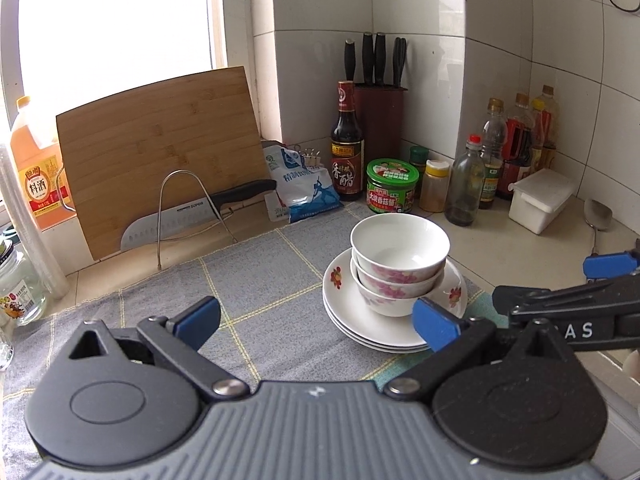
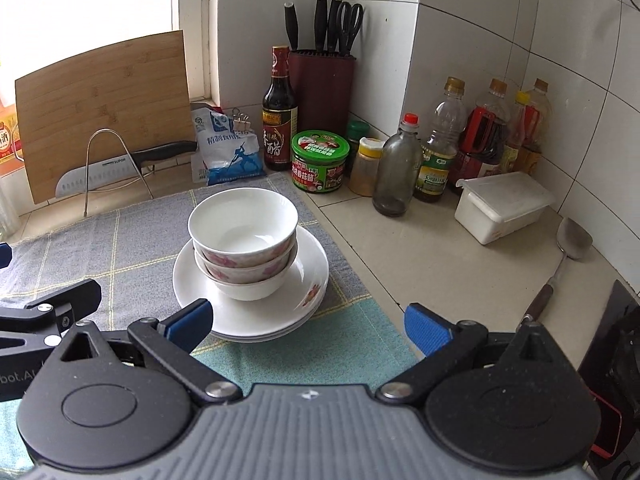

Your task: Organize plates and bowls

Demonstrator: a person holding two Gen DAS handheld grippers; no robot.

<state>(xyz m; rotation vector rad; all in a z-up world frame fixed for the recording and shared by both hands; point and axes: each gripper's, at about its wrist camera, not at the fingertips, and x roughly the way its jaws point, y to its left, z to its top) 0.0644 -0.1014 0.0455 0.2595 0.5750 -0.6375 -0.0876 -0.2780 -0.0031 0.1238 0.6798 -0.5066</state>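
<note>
- Three nested bowls (image 2: 243, 240) sit on stacked plates (image 2: 280, 304) atop a grey checked cloth (image 1: 248, 280) on the kitchen worktop (image 2: 420, 248).
- The left tool (image 1: 316, 322) and right tool (image 2: 308, 326) hover near the stack, both spread wide, gripping nothing.
- The glazed china looks stiff, slick and breakable; a rim pinch seems the safest hold.
</note>
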